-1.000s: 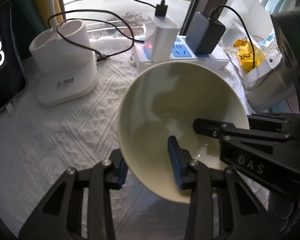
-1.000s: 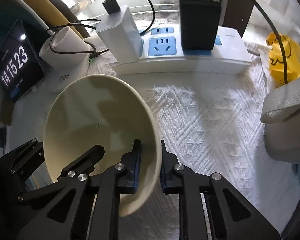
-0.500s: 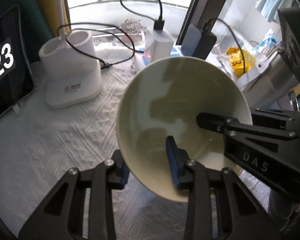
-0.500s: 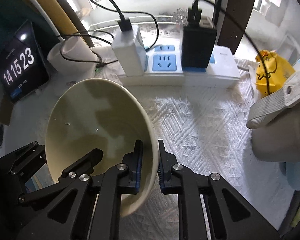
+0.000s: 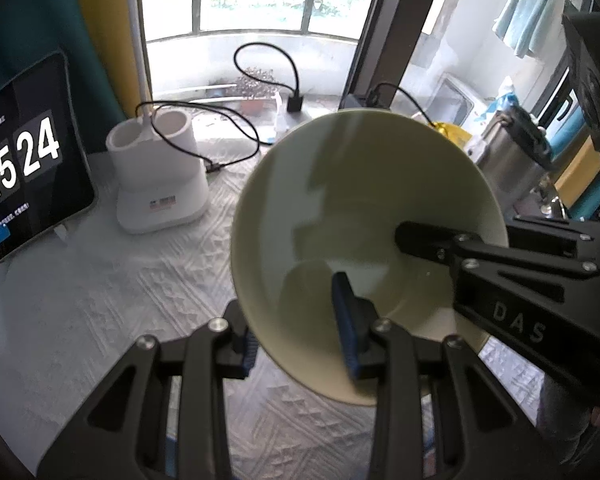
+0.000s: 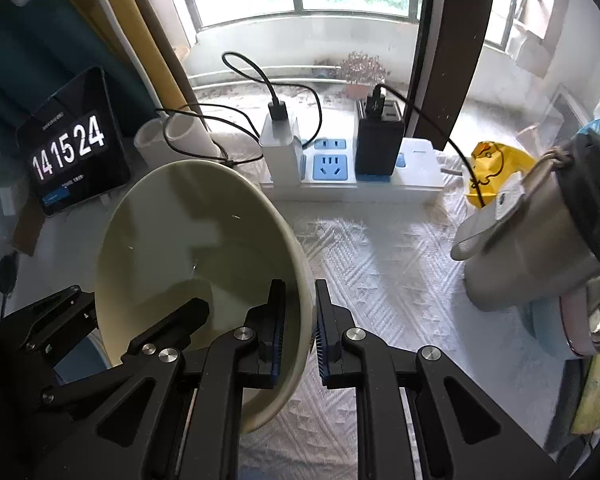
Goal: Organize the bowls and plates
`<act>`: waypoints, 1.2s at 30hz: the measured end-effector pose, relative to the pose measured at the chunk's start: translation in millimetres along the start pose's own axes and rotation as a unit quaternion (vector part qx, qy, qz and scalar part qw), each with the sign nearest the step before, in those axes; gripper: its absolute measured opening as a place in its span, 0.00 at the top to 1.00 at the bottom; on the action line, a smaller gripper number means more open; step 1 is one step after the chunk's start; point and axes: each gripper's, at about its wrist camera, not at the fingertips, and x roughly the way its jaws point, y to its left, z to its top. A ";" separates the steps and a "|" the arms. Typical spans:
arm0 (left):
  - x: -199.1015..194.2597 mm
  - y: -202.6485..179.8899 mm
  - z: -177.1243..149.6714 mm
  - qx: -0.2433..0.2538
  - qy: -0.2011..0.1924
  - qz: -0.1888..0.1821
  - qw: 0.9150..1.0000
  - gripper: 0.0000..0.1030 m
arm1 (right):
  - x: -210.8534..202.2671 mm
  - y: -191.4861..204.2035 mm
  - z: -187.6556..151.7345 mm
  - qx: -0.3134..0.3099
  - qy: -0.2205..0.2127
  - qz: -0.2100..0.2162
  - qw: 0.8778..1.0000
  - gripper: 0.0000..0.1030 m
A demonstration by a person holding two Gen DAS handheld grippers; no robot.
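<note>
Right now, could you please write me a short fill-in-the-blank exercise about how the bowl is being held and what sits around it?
1. The cream bowl is gripped on its rim by ____ grippers at once.
2. The right gripper has one pad inside the bowl and one ____ it.
3. The black charger is plugged into the white ____.
4. The last two digits on the tablet clock read ____.

Missing words: two; outside; power strip; 24

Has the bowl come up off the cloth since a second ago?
Yes. The bowl, held by both claws, has risen: the power strip behind it looks smaller and farther, and the window shows more.
</note>
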 end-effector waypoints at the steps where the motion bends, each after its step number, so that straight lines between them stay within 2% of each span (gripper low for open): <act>1: -5.3 0.7 -1.6 0.001 -0.003 0.000 1.000 0.68 | -3.9 0.3 -1.4 0.000 -0.002 0.000 1.000 0.86; 14: -54.7 -9.4 -19.0 0.011 -0.026 -0.011 1.000 0.68 | -50.6 11.2 -23.0 0.006 -0.028 -0.001 1.000 0.86; 36: -89.1 -30.1 -63.7 0.031 -0.032 -0.019 0.999 0.68 | -91.0 18.8 -85.9 0.023 -0.042 0.003 0.999 0.86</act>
